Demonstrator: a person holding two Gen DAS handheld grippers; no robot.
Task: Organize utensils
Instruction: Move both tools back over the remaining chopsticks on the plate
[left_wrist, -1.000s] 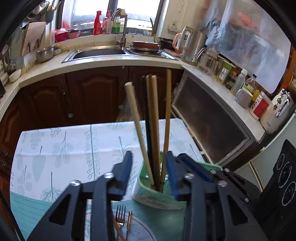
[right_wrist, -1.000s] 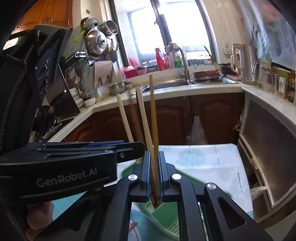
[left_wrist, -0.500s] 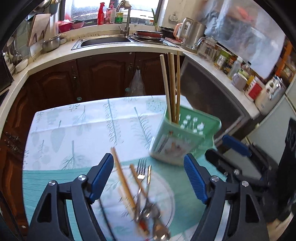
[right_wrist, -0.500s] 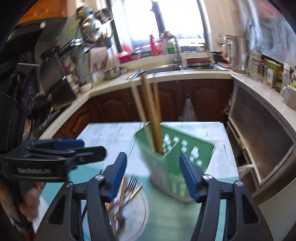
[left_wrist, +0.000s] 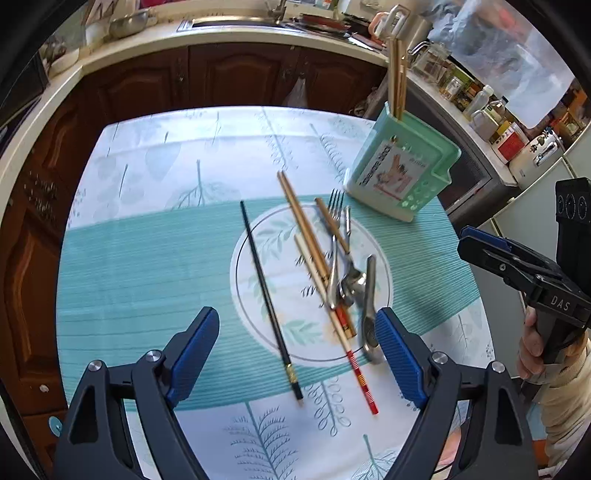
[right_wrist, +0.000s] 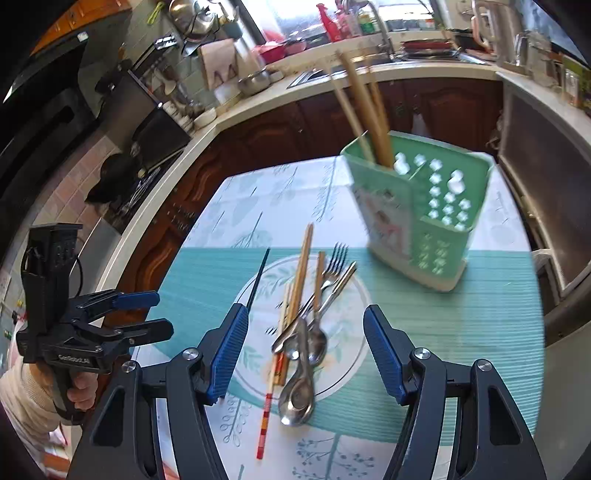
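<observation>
The left tongs (left_wrist: 297, 354) are opening over the plate (left_wrist: 258, 236), holding nothing, with the black chopstick (left_wrist: 267, 299) lying lengthwise just ahead; the right tongs (right_wrist: 303, 350) are hanging open nearby.

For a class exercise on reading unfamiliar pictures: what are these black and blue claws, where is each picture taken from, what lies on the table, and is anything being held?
There is no robot here. A person holds a hand-operated gripper in each hand, and each carries a wide-angle camera looking along its two blue-padded fingers. One picture comes from the left gripper, the other from the right gripper; each also catches the other gripper at its edge. On the table lies a plate with loose utensils: a black chopstick, wooden chopsticks, a fork and spoons. Behind it stands a green holder with chopsticks upright in it. Nothing is held: the right gripper is open and empty, and the left's jaws are opening with nothing between them.
</observation>
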